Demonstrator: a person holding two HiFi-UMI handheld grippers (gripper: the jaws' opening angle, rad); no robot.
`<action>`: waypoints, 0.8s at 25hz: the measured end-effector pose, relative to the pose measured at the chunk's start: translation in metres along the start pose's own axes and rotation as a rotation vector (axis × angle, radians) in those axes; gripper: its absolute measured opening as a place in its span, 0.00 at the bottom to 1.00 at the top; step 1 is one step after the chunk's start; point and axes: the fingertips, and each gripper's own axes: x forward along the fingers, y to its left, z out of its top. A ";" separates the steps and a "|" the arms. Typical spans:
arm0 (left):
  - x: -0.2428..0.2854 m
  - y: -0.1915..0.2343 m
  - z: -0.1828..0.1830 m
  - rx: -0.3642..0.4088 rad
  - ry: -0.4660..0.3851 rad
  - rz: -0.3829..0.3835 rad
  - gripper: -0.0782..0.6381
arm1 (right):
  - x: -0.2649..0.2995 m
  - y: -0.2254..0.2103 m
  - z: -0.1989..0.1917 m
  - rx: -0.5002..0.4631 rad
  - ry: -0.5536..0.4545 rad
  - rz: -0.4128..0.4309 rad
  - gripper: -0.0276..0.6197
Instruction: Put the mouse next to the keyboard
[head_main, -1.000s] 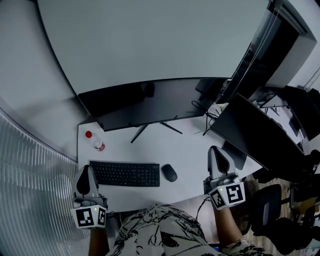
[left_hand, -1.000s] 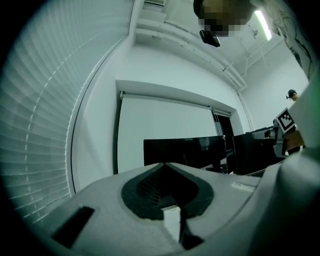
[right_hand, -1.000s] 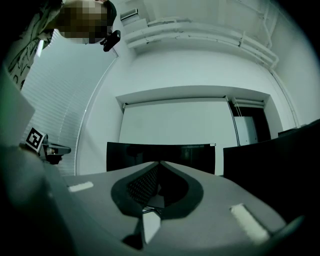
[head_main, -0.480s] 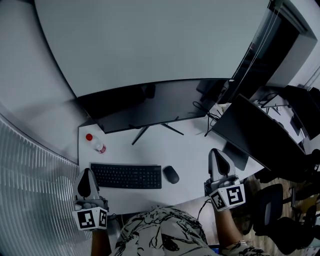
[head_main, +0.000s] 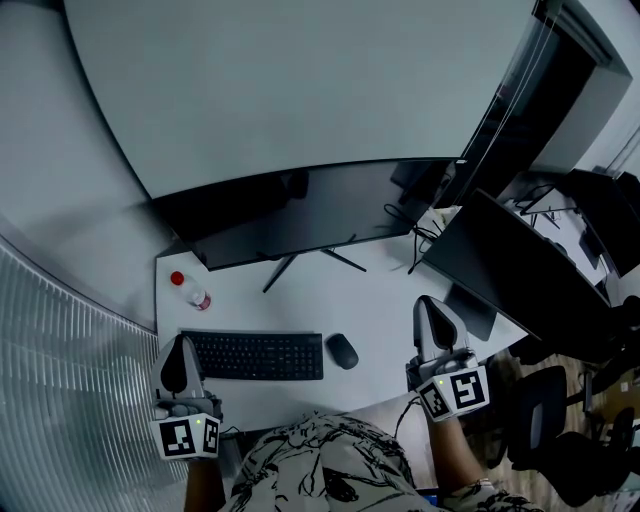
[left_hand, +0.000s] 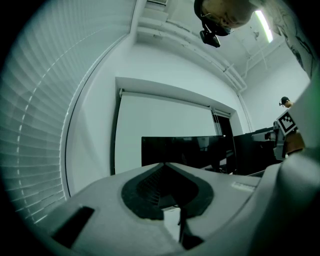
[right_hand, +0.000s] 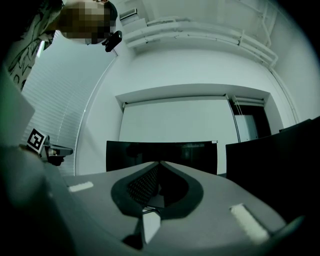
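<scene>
We hold left gripper (head_main: 181, 342) and right gripper (head_main: 430, 303) at the table's (head_main: 385, 300) near edge, fingers closed on nothing. Mouse (head_main: 342, 350) lies just beside the keyboard's (head_main: 258, 355) right end. We judge it light, rigid and slick on top, so we'd pinch its sides, low.

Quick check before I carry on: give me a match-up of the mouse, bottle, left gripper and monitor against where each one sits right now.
Things:
1. mouse
2. bottle
3. left gripper
4. monitor

Places:
A. behind the left end of the keyboard, red cap on top
B. at the back of the desk, on a splayed stand
C. just off the keyboard's right end
D. by the keyboard's left end, jaws together, nothing held

Pairs: 1-C, 2-A, 3-D, 4-B
</scene>
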 end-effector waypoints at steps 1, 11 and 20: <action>0.000 0.000 0.000 -0.001 0.000 0.001 0.11 | 0.000 0.000 0.000 -0.001 0.001 0.002 0.05; 0.002 -0.002 -0.002 -0.006 0.001 -0.002 0.11 | 0.002 0.002 -0.002 -0.009 0.008 0.011 0.05; 0.003 -0.004 0.000 -0.004 -0.001 -0.008 0.11 | 0.001 0.003 -0.003 -0.014 0.013 0.013 0.05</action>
